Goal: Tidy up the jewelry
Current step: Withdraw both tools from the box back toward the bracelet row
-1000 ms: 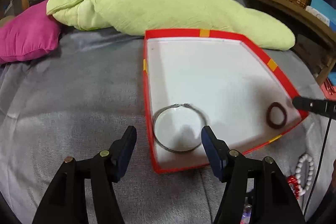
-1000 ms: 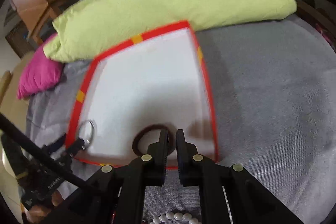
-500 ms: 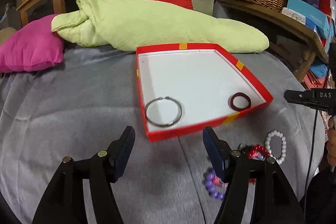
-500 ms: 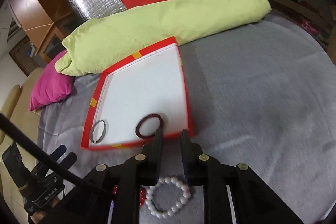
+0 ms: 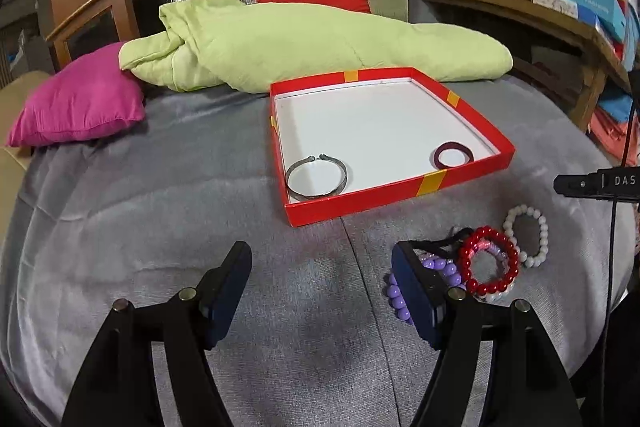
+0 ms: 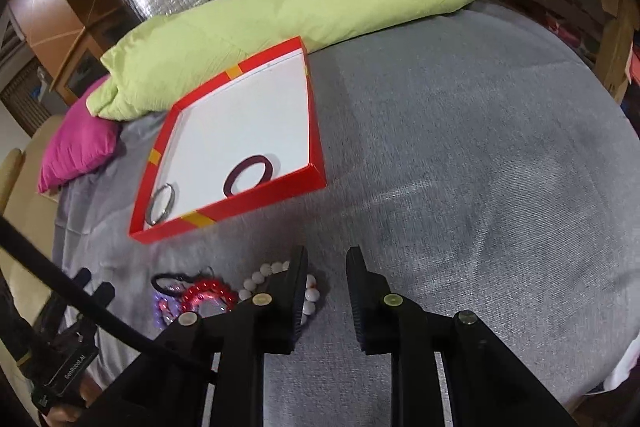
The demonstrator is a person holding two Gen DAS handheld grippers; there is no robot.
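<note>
L wrist view: left claw (image 5: 322,285) has pulled back from the red box (image 5: 400,189), jaws wide apart, empty. Silver bangle (image 5: 317,176) now sits in the box ahead of the claw, dark ring (image 5: 453,155) ahead-right, so 2 pcs look stowed. Bead pile (image 5: 472,267) lies just right of the right finger.

R wrist view: right claw (image 6: 327,293) also backed off, jaws part open, nothing between. White bead bracelet (image 6: 276,277) is just left of it, partly behind the left finger; prob next pick

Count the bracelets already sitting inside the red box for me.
2. A silver cuff lies in the red box by its near-left corner, and a dark maroon bangle lies by its near-right corner. The other bracelets are outside on the grey cover.
</note>
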